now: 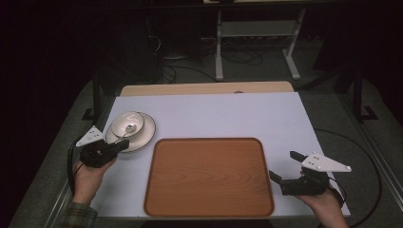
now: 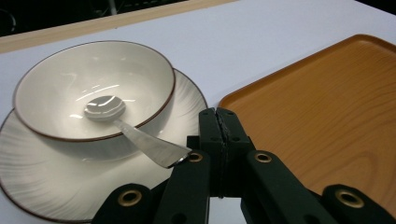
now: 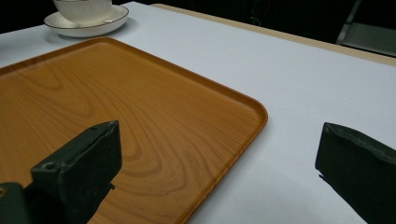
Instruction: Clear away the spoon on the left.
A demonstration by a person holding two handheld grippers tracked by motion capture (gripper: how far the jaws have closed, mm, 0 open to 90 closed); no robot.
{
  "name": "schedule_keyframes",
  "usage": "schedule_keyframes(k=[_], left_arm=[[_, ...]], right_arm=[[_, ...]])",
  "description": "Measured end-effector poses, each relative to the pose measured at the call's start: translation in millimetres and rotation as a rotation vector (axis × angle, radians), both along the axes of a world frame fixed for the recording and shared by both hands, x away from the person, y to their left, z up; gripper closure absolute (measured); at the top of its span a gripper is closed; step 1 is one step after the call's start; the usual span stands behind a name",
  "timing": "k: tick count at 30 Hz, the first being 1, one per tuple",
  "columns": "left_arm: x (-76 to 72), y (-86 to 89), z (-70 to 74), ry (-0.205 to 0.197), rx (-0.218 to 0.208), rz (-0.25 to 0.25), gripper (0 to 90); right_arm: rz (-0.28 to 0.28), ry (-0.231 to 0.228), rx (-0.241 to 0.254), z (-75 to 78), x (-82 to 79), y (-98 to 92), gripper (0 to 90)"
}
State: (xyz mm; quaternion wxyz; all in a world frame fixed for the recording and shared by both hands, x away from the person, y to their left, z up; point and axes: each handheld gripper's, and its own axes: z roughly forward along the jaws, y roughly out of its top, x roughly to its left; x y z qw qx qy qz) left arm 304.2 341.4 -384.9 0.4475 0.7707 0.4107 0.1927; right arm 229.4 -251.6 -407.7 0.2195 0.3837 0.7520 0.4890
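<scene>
The left gripper [image 2: 219, 114] has its two black jaws pressed flat together with nothing between them. Just off their tips, to the left in the left gripper view, lies the flat end of a spoon's [image 2: 133, 135] handle; it looks to be touching or all but touching the side of the near jaw, not clamped by it. From that end the spoon runs up and away from the jaws, its handle resting over the rim of a bowl [image 2: 60, 81] and its round head lying in the bottom of the bowl. So the long axis points from the jaws toward the bowl's middle, handle end nearest the fingers. The bowl stands on a plate [image 2: 51, 182], off its centre, on the white table cover [image 1: 214, 114] left of the wooden tray [image 1: 209, 175].

The right gripper [image 1: 284, 167] hangs at the tray's right edge with its jaws spread wide and empty, well apart from the bowl and the spoon. The left hand [image 1: 88, 178] is by far the nearer.

To take the spoon, the left jaws would probably have to part first and then come around the handle end from the side, across its length.
</scene>
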Motion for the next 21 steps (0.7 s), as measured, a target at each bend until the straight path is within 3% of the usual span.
schedule_keyframes(k=[21], left_arm=[[0.3,34.5,-2.0,-0.003,0.008,0.11,89.4]], right_arm=[[0.0,0.002,-0.006,-0.6,0.2,0.3,0.0]])
